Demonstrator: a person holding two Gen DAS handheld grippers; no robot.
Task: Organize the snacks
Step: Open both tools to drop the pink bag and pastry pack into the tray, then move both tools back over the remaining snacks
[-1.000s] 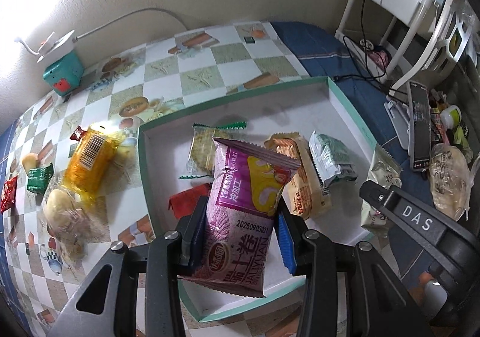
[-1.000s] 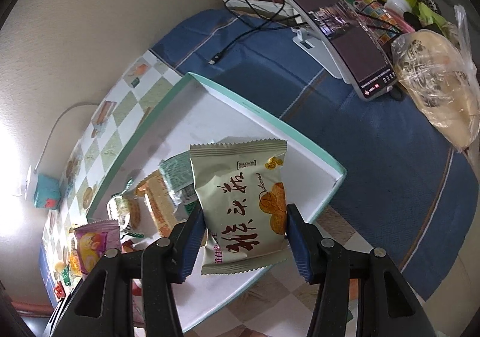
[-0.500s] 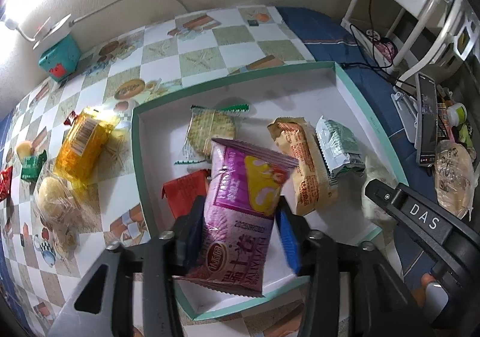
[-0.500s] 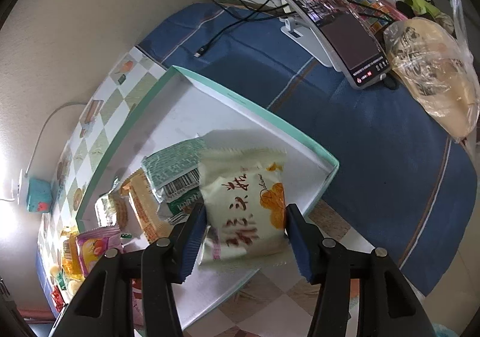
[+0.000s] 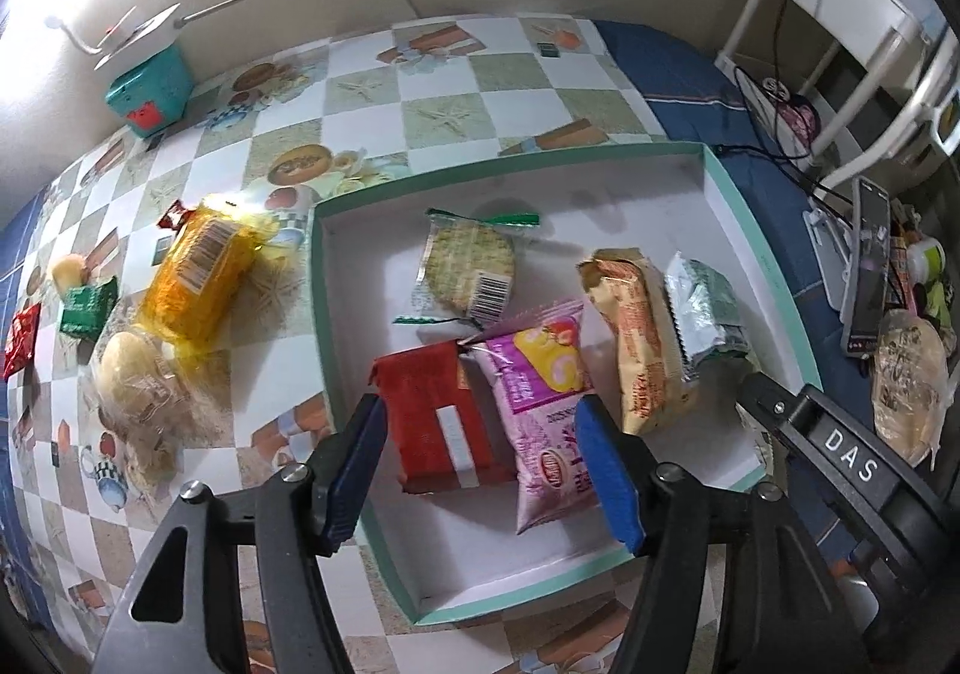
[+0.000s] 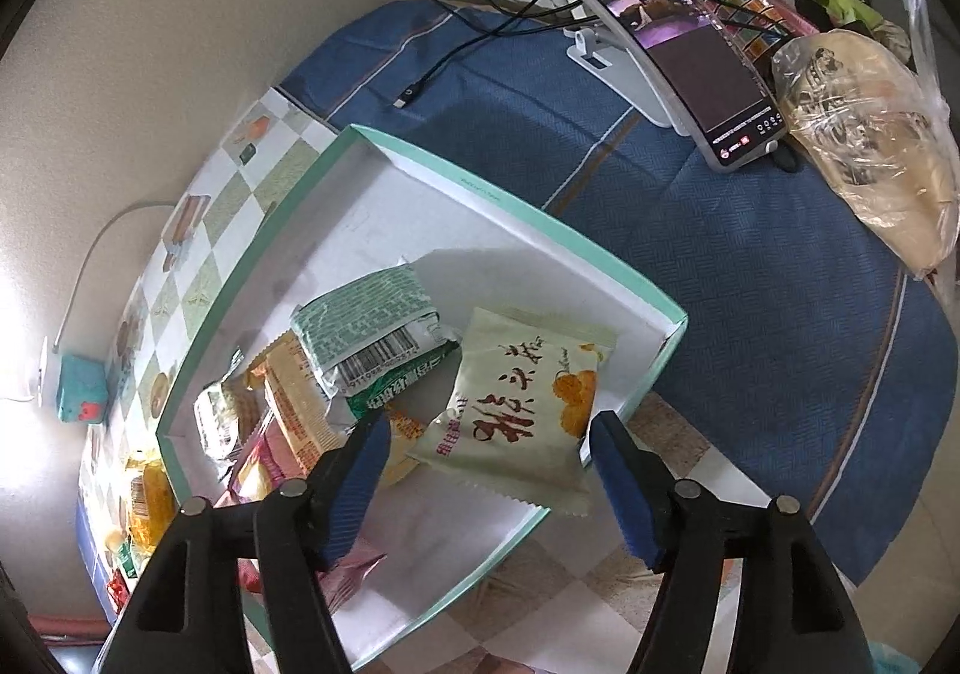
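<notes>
A white box with a teal rim (image 5: 774,266) holds several snack packets. My left gripper (image 5: 486,464) hovers over its near side with jaws opening. Below them a pink roll-cake packet (image 5: 540,404) lies flat beside a red packet (image 5: 438,422), free of the pads. In the right wrist view my right gripper (image 6: 489,452) is also opening above the box's (image 6: 540,221) near corner. A pale packet with brown characters (image 6: 516,410) rests on the floor there, no pad touching it. A yellow packet (image 5: 198,272), a wrapped bun (image 5: 132,386) and a small green packet (image 5: 87,305) lie outside on the checkered cloth.
A teal lamp base (image 5: 150,86) stands at the wall on the far left. On the blue cloth to the right stand a phone on a stand (image 6: 690,62), a loose cable (image 6: 456,50) and a plastic bag of bread (image 6: 870,146). The right tool's body (image 5: 840,464) crosses the left view.
Both grippers' jaws have widened. The pink packet has dropped from the left pads and the pale packet from the right pads; both now lie flat in the box.
</notes>
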